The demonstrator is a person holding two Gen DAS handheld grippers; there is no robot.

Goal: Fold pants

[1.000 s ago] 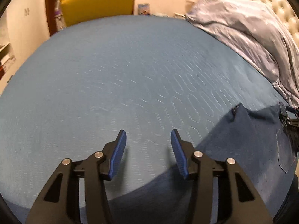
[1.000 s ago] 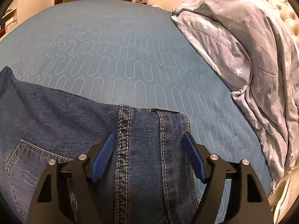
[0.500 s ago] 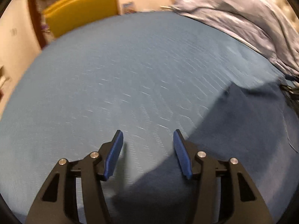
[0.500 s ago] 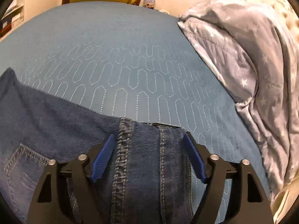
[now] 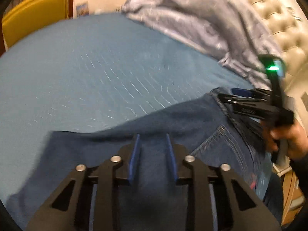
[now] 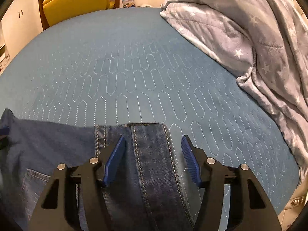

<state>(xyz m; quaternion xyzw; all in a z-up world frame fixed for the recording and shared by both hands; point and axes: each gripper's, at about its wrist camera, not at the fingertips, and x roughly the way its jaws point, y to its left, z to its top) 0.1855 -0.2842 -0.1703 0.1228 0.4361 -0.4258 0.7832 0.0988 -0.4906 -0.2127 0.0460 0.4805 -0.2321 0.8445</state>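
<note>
Dark blue denim pants [image 5: 173,123] lie on the blue quilted bed cover [image 5: 96,73], a back pocket [image 5: 217,146] facing up. My left gripper [image 5: 152,140] is open, its blue pads over the pants fabric, holding nothing. In the right wrist view the pants [image 6: 150,154] lie under my right gripper [image 6: 153,144], which is open with a stitched seam strip between its pads. The right gripper also shows in the left wrist view [image 5: 227,96] at the pants' far right end, held by a hand [image 5: 288,136].
A grey star-print duvet [image 6: 240,38] is bunched along the right side of the bed. A tufted cream headboard [image 5: 269,13] stands behind it. A yellow chair [image 6: 77,2] stands past the bed's far edge.
My left gripper has swung right and now sits over the pants instead of bare bed cover, its pads a little closer together. My right gripper has drawn back; less denim lies ahead of it.
</note>
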